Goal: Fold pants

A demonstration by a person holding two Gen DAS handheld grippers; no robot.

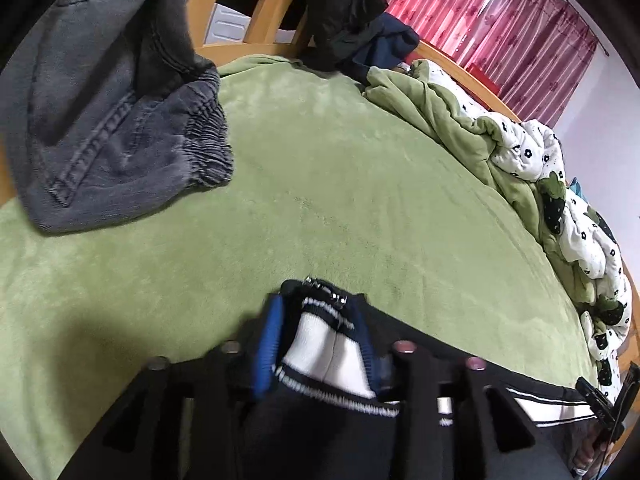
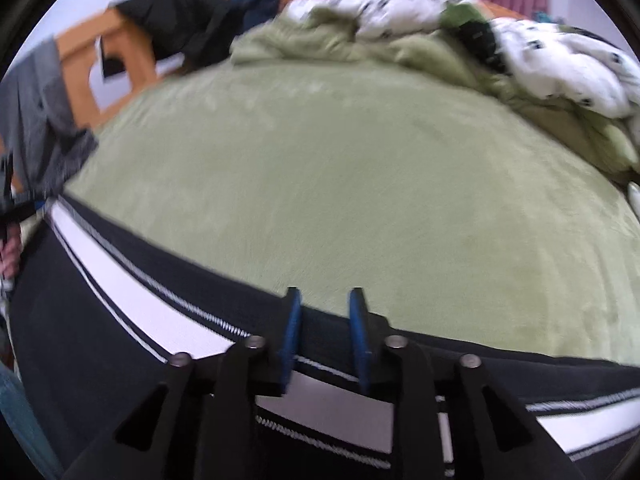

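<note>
Black pants (image 1: 332, 424), white side stripe: soft, light, floppy knit on green bedspread (image 1: 320, 200).
Left gripper (image 1: 320, 312), lower centre: jaws part-open, bunched fabric between, grip uncertain.
Right gripper (image 2: 326, 320): jaws part-open over the pants' top edge, pads clear of cloth.
Best hold: edge or waistband.

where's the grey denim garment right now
In the left wrist view the grey denim garment lies upper left on the green blanket, beside the wooden bed frame.

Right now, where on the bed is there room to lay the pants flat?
The wide green blanket in the middle is bare, between the grey jeans on one side and the bunched quilt on the other. The headboard end is crowded with dark clothes. The striped pants lie along the near edge.
</note>
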